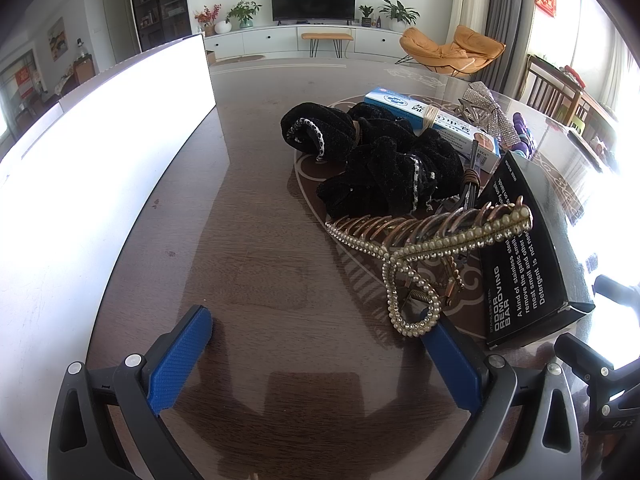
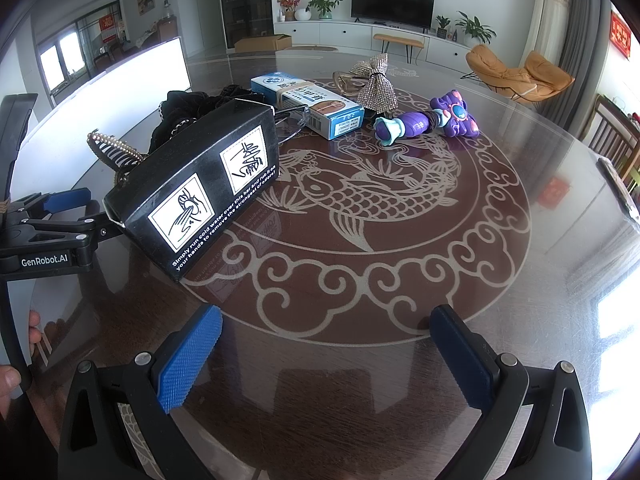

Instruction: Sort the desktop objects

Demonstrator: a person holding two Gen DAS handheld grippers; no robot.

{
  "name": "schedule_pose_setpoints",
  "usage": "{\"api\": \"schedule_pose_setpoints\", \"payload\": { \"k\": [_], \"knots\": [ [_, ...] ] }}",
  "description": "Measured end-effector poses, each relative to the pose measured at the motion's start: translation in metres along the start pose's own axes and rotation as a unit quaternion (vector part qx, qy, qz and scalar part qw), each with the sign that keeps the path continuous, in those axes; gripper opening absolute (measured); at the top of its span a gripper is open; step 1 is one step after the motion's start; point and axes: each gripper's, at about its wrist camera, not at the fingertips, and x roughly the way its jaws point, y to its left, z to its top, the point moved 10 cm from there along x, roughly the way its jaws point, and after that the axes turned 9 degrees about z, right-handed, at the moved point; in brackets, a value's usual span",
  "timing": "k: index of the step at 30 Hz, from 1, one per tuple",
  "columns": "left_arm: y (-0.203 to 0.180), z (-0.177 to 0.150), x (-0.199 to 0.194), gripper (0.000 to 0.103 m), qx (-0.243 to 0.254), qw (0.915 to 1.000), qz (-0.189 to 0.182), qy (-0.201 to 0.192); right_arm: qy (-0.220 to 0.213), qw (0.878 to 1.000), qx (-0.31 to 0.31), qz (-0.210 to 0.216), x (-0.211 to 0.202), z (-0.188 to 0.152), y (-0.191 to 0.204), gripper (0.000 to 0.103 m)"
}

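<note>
My left gripper [image 1: 324, 328] is open and empty above the dark table; its right finger [image 1: 452, 356] sits just below a pearl-studded hair claw [image 1: 424, 244]. Behind the claw lie black scrunchies [image 1: 380, 160], a blue-white box [image 1: 436, 124] and a black "Odor Removing Bar" box [image 1: 520, 256]. My right gripper [image 2: 326, 332] is open and empty over the carp pattern. The black box [image 2: 200, 184] is to its front left, the blue-white box [image 2: 308, 104], a rhinestone bow [image 2: 376, 80] and a purple toy [image 2: 432, 120] farther back. The left gripper [image 2: 60, 208] shows at the left edge.
A large white board [image 1: 100, 160] stands along the table's left side. The round table [image 2: 520, 280] has a glass top with a carp design. A dark flat object [image 2: 620, 188] lies at its right rim. Chairs stand beyond the right rim.
</note>
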Motion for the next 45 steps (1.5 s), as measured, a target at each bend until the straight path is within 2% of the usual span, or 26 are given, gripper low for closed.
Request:
{"api": "schedule_pose_setpoints", "payload": {
  "k": [11, 20, 25, 35, 45],
  "knots": [
    [0.000, 0.000, 0.000, 0.103, 0.000, 1.0000, -0.001, 0.000, 0.000, 1.000, 0.000, 0.000, 0.000, 0.000, 0.000, 0.103],
    [0.004, -0.033, -0.026, 0.103, 0.017, 0.9998, -0.012, -0.006, 0.000, 1.000, 0.000, 0.000, 0.000, 0.000, 0.000, 0.103],
    [0.005, -0.039, -0.031, 0.103, 0.014, 0.9998, -0.015, -0.009, 0.000, 1.000, 0.000, 0.000, 0.000, 0.000, 0.000, 0.103],
    [0.018, -0.025, -0.059, 0.103, -0.027, 0.9942, -0.025, -0.101, 0.000, 1.000, 0.000, 0.000, 0.000, 0.000, 0.000, 0.103],
    [0.029, -0.028, -0.075, 0.103, -0.055, 0.9899, -0.034, -0.126, 0.000, 1.000, 0.000, 0.000, 0.000, 0.000, 0.000, 0.103]
  ]
}}
